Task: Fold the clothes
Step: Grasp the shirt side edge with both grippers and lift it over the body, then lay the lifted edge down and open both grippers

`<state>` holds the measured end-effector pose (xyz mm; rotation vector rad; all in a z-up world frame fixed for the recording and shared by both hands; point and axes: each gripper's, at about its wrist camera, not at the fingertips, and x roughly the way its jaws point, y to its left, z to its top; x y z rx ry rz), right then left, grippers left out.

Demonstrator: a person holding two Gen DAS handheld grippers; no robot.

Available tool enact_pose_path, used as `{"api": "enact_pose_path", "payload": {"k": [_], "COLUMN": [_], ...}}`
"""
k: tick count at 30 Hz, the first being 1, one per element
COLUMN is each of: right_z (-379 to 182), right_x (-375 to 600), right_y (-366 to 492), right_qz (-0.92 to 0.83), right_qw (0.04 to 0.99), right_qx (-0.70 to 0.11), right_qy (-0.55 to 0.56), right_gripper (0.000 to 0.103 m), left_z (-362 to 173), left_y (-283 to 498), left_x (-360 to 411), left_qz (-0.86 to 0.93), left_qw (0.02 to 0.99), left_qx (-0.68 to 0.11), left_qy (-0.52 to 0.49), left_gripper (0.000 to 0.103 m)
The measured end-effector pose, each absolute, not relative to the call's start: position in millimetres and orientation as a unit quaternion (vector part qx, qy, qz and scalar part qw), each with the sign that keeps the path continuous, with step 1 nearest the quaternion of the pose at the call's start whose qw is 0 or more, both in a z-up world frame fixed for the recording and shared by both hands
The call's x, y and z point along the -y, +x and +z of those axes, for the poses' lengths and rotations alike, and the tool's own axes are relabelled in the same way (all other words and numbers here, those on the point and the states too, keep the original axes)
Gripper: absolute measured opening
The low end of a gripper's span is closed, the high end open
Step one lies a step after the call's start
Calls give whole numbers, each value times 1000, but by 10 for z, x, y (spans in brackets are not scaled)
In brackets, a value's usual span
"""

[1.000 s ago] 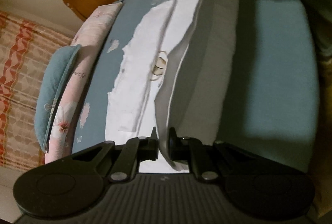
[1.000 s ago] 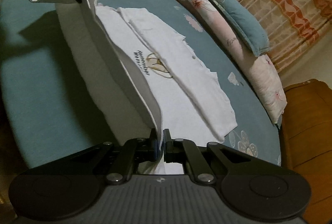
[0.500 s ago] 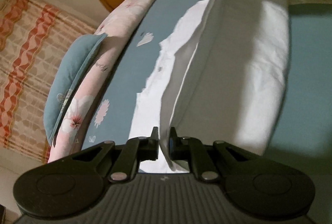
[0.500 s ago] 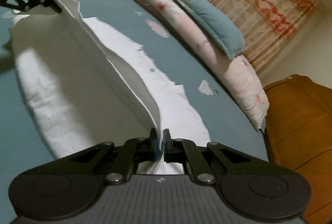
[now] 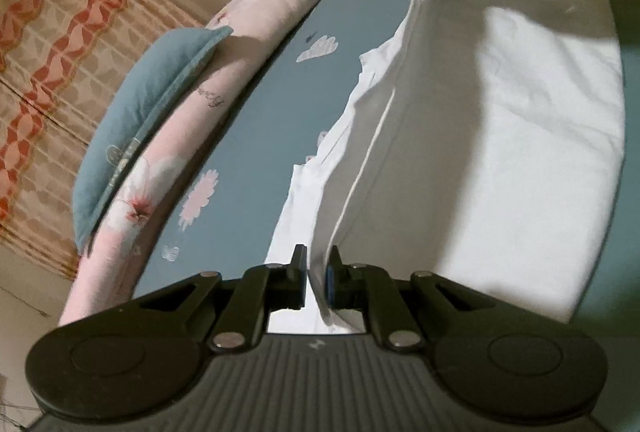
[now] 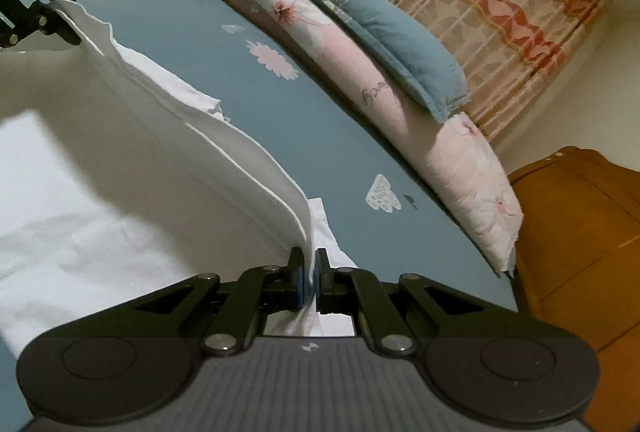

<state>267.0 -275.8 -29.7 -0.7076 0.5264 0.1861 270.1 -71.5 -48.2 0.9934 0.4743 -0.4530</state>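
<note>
On the blue bedsheet (image 6: 320, 135) | both hand-held grippers pinch white garment (image 5: 500, 135) – folded quilt (image 6: 328, 31), pillow (image 6: 384, 27) beyond

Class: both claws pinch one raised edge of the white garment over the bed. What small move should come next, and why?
Probably lower both claws together to lay the edge flat. The left claw and right claw hold the white garment above its lower layer on the blue bedsheet.

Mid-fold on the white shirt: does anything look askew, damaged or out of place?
Nothing stands out. Both tongs, left and right, grip the shirt edge, the lifted half folding over evenly on the bed. No tears or stains show.
</note>
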Motion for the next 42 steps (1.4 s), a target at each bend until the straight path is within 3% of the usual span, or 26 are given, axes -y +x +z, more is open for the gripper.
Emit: {"api": "enact_pose_path", "payload": {"k": [11,30,31,32,33,35,37,39,42], "right_z": [-509,-622,-624,-641,-654,-646,-587,-481,-306], "right_x": [2822,2960,2976,2984,2992,2999,3049,3143,3266], "right_y": [3252,3320,3343,3379,3411,3429,3417,3398,3356], "right_qz": [114,117,118,121,121,108,109,130,140], "right_qw": [894,907,906,903,901,903,908,911,916], "right_qx": [-293,-318,-324,-334,-342,-339,-331,-332,-328], "right_qy": [-320,-250,-245,-241,-239,-242,-235,-209,-184], "right_gripper": [6,6,6,6,8,40,55,56,73], "left_z": [-570,-771,-777,-778,-772,-745,-635,-511,-308], "left_y": [3168,3464,3485,3511,3535,3586,3599,3599,3566], "left_x": [702,705,706,705,702,691,642,589,490], "left_qz": [-212,-210,-210,-210,-209,-209,-211,-214,-219], "left_qw": [836,844,844,845,847,852,861,869,882], "left_qx": [-264,-283,-285,-287,-289,-293,-291,-287,-276], "left_qy": [432,405,403,399,395,381,361,341,311], "left_gripper": [8,9,9,18,18,18,22,30,42]}}
